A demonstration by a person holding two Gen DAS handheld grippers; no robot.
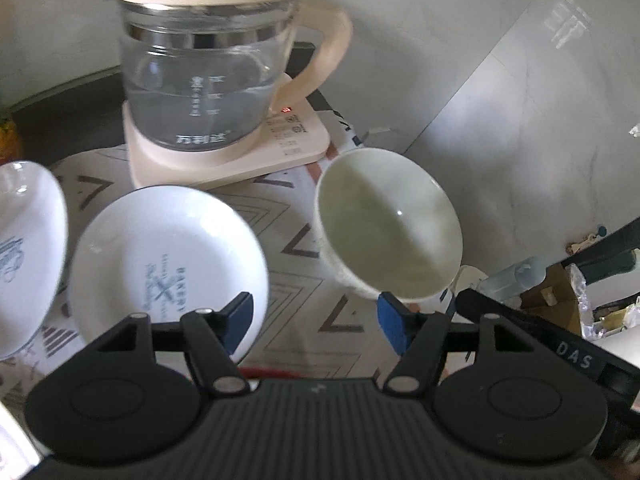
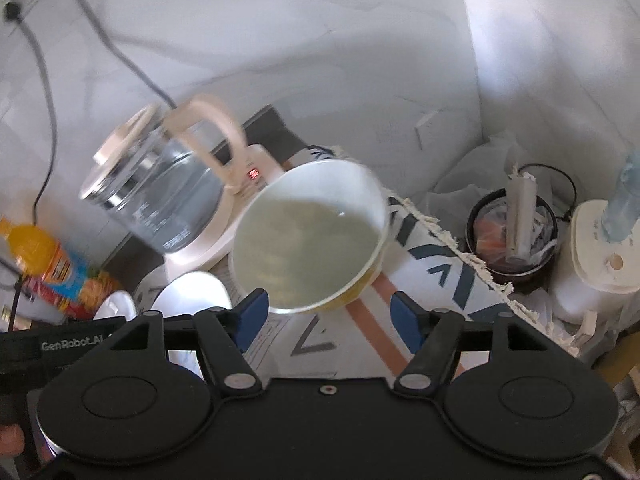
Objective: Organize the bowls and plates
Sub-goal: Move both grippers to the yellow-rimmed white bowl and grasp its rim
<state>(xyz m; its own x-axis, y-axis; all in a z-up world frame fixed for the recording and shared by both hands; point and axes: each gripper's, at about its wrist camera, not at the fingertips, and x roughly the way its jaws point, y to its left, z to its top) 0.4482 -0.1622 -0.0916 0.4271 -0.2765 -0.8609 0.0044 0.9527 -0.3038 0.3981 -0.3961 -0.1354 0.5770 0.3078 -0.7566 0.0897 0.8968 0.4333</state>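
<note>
In the left wrist view a white bowl (image 1: 390, 228) stands at the right on the patterned tablecloth (image 1: 296, 280). A white plate with blue print (image 1: 166, 266) lies at the left, and a second white plate (image 1: 28, 256) lies further left. My left gripper (image 1: 316, 326) is open and empty, hovering between the plate and the bowl. In the right wrist view the bowl (image 2: 310, 234) shows a yellow outside and sits just ahead of my right gripper (image 2: 328, 316), which is open and empty. The two white plates (image 2: 188, 292) lie at the lower left.
A glass kettle with a cream lid on its cream base (image 1: 208, 76) stands behind the dishes, also in the right wrist view (image 2: 160, 188). An orange drink bottle (image 2: 44, 256) lies left. A dark bin with rubbish (image 2: 512, 236) and a white appliance (image 2: 600, 256) stand right, below the table edge.
</note>
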